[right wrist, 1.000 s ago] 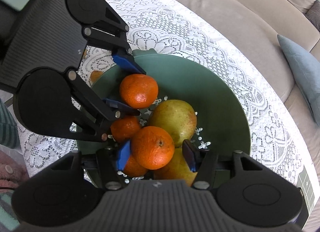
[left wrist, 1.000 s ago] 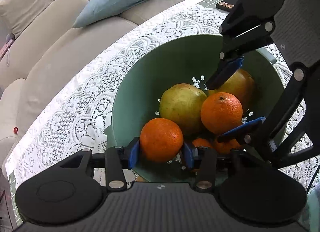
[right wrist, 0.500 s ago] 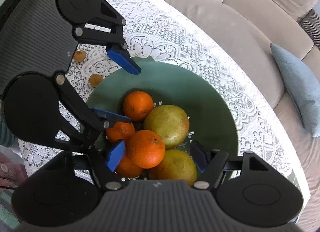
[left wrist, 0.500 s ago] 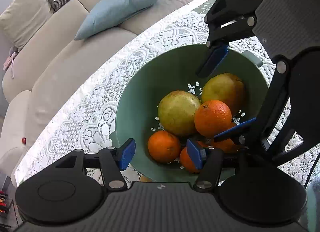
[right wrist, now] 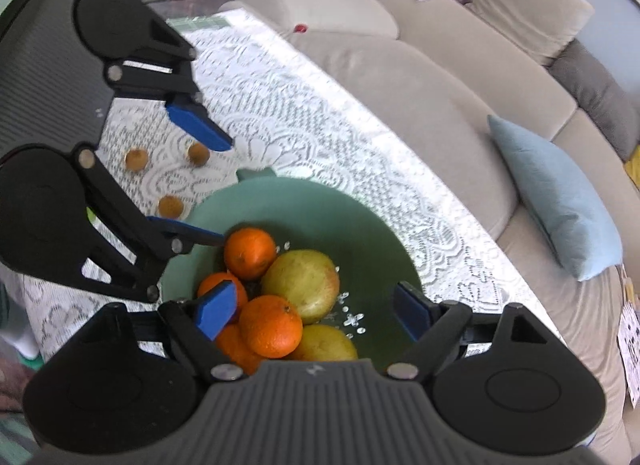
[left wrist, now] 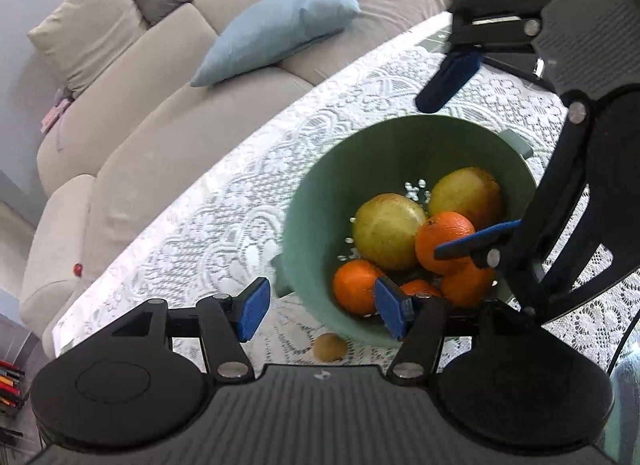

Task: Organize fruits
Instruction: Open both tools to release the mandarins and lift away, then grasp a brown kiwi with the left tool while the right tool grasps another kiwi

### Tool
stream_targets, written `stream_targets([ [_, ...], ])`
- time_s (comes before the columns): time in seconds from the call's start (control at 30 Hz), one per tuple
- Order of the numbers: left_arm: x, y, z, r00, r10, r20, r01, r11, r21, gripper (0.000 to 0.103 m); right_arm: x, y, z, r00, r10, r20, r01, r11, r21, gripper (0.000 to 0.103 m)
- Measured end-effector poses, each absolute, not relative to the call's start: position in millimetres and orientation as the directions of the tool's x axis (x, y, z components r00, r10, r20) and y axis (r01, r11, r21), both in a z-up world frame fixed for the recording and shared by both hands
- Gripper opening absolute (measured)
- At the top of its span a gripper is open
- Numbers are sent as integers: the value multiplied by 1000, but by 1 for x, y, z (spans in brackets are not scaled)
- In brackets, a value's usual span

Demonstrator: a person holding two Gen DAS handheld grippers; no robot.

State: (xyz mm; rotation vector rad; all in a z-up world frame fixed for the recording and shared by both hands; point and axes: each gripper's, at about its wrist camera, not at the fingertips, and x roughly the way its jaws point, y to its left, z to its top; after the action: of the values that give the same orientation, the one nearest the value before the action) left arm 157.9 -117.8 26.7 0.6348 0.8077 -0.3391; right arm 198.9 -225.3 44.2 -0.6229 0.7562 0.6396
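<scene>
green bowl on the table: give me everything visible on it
The green bowl is a deep, round, matte sage-green colander, plastic by its look, with small holes in the base and a stubby tab handle on opposite sides of the rim. It stands upright on the white lace tablecloth. Inside lie four oranges and two yellow-green pears, heaped together. One small brown fruit lies on the cloth close to its rim; whether it touches is unclear. Neither claw touches the bowl.

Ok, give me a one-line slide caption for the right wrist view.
Both open grippers, right gripper and left gripper, hover over a green bowl of oranges and pears.
</scene>
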Motion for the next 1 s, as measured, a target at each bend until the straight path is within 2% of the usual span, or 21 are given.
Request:
stream_targets([
  [0.43,136,-67,48,681,-16,-732,373,868,328,71,163,-200,55,583,375,-721,-689,697,-195,83],
  [0.87,106,-5,39,681,-23,-732,227,957,182,70,132,-154,32,550,473,-689,-711,698,-88,81],
  [0.93,103,6,36,677,-37,-735,206,968,141,69,130,-148,26,554,471,-686,-704,705,-85,73],
  [1.0,100,17,33,684,-60,-727,191,976,99,66,128,-142,19,557,470,-684,-697,713,-78,70],
])
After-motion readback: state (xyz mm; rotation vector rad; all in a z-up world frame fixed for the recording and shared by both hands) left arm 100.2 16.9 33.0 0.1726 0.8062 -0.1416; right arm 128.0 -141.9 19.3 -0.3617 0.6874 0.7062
